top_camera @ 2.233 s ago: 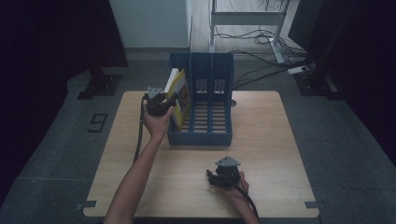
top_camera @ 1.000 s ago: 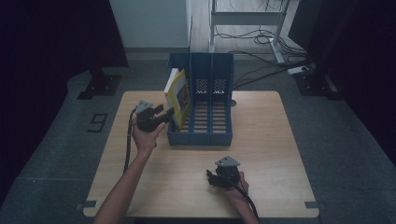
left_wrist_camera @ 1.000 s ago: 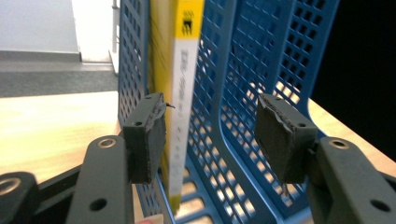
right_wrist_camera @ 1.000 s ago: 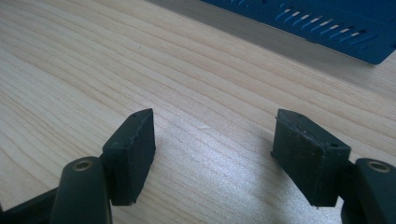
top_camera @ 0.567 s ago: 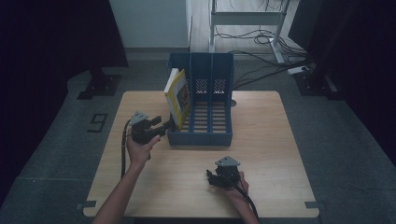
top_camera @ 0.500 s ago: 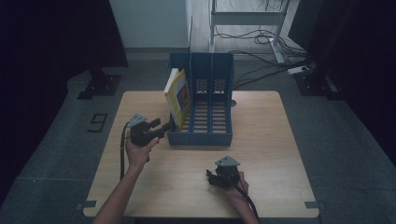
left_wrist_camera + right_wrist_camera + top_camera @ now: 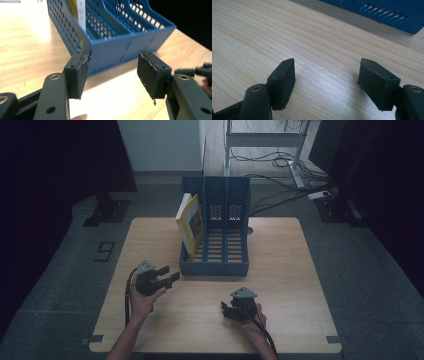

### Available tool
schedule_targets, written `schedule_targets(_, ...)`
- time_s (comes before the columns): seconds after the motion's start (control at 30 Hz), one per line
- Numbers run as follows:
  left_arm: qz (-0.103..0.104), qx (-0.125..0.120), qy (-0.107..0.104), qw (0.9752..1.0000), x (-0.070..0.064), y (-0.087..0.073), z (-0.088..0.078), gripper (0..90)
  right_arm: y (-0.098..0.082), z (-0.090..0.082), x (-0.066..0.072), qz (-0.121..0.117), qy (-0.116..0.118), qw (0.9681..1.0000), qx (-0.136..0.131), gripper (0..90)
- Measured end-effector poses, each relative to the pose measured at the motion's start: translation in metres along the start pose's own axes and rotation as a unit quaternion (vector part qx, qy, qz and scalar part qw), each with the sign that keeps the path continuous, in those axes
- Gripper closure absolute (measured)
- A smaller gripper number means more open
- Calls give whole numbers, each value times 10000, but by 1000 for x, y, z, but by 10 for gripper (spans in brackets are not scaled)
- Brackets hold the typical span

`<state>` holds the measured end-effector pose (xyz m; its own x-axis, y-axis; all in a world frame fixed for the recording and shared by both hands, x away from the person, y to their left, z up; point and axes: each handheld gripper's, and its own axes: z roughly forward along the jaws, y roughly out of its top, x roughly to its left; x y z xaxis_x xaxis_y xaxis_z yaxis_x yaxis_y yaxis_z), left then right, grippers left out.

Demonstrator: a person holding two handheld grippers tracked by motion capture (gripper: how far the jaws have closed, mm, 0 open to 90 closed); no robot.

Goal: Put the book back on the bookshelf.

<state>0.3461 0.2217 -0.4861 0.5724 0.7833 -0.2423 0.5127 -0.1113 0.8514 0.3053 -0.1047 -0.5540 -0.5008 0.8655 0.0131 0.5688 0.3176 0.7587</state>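
Note:
A blue three-slot file rack [image 7: 215, 265] stands at the middle of the wooden table [image 7: 280, 270]. A yellow-and-white book [image 7: 191, 222] leans upright in its left slot. My left gripper [image 7: 170, 276] hovers just off the rack's front left corner, apart from it. It is open, with nothing between its pads. In the left gripper view the rack's corner [image 7: 117, 47] and the book's edge [image 7: 77, 10] show beyond the open gripper [image 7: 112, 72]. My right gripper [image 7: 226, 310] rests near the table's front edge. It is open and empty, and shows over bare wood [image 7: 329, 80].
The rack's middle and right slots [image 7: 227, 245] hold nothing. Bare tabletop lies left, right and in front of the rack. Dark floor surrounds the table, with cables [image 7: 270, 160] and a desk frame behind it. The right gripper's tip [image 7: 200, 71] shows at the edge of the left gripper view.
My left hand has drawn back from the book in the rack, moving left, down and toward the front of the table. The book stays leaning in its slot. The right hand has not moved.

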Motion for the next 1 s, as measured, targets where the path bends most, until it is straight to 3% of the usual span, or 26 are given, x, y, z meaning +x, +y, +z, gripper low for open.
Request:
schedule_targets(0.23, -75, 242, -275, 9993, -2, -26, 1, 415, 0, 0, -1, 15, -20, 10000, -3, 291)
schedule_targets(0.33, 53, 470, -271, 9985, -4, -33, 3, 410, 0, 0, -1, 17, -20, 10000, -3, 291)
schedule_targets(0.5, 30, 600, -345, 9976, -4, -44, 2, 406, 1, 1, -1, 15, -18, 10000, -5, 291)
schedule_targets(0.7, -44, 579, -389, 9976, -4, -45, 1, 408, 2, 2, -2, 3, -3, 10000, -3, 291)
schedule_targets(0.9, -213, 722, -455, 9961, 2, -48, 3, 401, 2, 2, -2, -2, -5, 10000, -5, 291)
schedule_targets(1.0, -237, 690, -380, 9966, 5, -49, 1, 402, 2, 2, -2, -3, -5, 10000, -4, 290)
